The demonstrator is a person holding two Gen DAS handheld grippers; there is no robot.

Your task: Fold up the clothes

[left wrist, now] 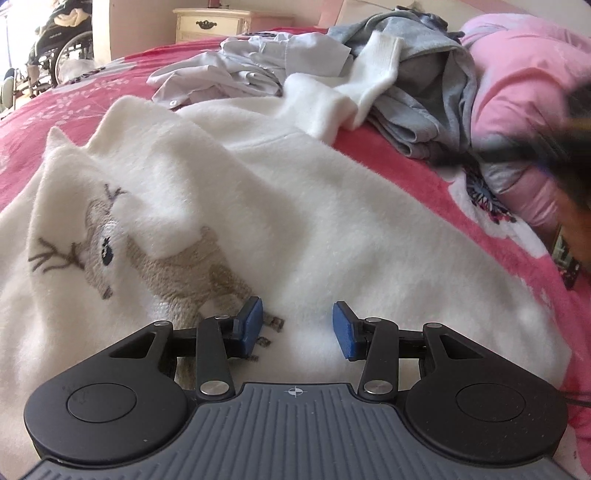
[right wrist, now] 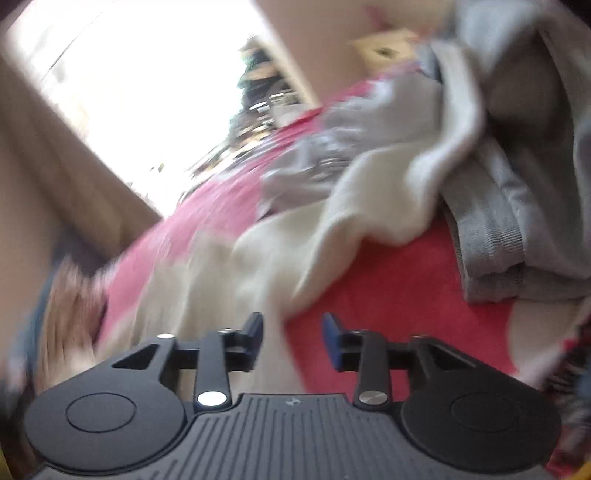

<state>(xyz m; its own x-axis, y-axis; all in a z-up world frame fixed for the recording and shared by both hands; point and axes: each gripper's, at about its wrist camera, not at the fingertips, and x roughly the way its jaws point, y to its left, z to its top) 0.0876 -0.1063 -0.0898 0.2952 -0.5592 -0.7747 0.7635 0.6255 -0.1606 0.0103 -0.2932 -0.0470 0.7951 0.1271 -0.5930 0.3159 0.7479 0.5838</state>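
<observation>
A white fleece top (left wrist: 295, 206) with a stitched deer (left wrist: 155, 258) lies spread on the pink-red bedspread (left wrist: 74, 96). One of its sleeves (left wrist: 369, 74) reaches up onto the pile behind. My left gripper (left wrist: 298, 326) hovers over the top's lower part near the deer's legs, open, blue pads (left wrist: 251, 325) apart with nothing pinched. The right wrist view is blurred. There my right gripper (right wrist: 292, 332) stands open over the white top's edge (right wrist: 258, 251) and the red bedspread (right wrist: 388, 288), holding nothing.
Behind the top lie a crumpled pale shirt (left wrist: 251, 70) and a grey garment (left wrist: 424, 92), seen too in the right wrist view (right wrist: 517, 221). A pink quilt (left wrist: 517, 74) bulges at right. A nightstand (left wrist: 214, 22) and a wheelchair (left wrist: 62, 48) stand beyond the bed.
</observation>
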